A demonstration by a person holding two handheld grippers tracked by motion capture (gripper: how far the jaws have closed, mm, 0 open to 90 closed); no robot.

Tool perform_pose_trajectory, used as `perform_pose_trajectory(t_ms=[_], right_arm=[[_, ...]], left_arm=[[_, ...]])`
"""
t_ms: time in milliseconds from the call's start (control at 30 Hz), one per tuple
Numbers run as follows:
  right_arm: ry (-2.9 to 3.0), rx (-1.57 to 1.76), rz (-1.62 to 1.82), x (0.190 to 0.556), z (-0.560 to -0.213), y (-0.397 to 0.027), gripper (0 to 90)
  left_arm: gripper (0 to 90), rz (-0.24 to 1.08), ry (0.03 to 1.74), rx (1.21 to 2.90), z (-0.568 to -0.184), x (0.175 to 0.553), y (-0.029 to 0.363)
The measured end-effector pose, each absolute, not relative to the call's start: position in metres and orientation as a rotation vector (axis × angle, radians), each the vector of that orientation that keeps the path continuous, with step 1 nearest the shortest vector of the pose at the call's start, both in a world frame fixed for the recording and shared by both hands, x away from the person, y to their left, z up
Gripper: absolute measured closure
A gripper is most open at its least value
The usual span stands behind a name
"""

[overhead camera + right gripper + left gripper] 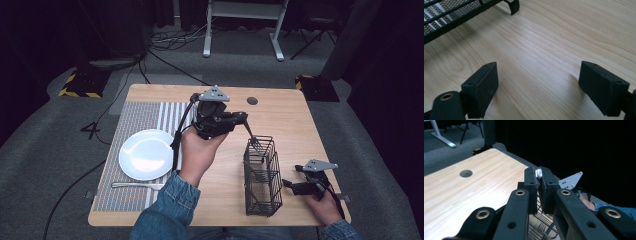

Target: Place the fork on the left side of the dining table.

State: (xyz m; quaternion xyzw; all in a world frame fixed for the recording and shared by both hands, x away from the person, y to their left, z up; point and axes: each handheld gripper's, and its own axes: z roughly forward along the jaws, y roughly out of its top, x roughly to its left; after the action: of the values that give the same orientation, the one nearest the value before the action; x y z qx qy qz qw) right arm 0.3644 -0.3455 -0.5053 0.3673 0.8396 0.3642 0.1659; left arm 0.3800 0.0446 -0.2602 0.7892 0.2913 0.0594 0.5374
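Light wooden table (280, 115) held a striped woven placemat (135, 115) on its left side. Round white plate (146, 154) sat on the mat, w/ a silver metal knife (137, 185) just in front of it, also on the mat. Black wire mesh caddy (261, 176) stood upright right of centre, well apart from the plate. Left gripper (246, 120) hung above the table between plate & caddy, a metal fork (254, 140) pinched in its jaws, tines at the caddy's back rim. Right gripper (288, 184) sat low just right of the caddy, near the table's front right corner. Small round hole (252, 100) lay in the tabletop behind the caddy.
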Motion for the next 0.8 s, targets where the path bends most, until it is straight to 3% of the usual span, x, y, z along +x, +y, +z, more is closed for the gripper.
perform_pose_trajectory(t_ms=[333,800], right_arm=[[2.391,1.046,1.036,0.364,-0.505,-0.345,16.2],[2.392,1.046,1.039,0.364,-0.505,-0.346,16.3]], left_arm=[[85.7,0.193,0.721,1.864,-0.250,0.375,0.066],[85.7,0.277,0.835,1.792,-0.243,0.381,0.126]])
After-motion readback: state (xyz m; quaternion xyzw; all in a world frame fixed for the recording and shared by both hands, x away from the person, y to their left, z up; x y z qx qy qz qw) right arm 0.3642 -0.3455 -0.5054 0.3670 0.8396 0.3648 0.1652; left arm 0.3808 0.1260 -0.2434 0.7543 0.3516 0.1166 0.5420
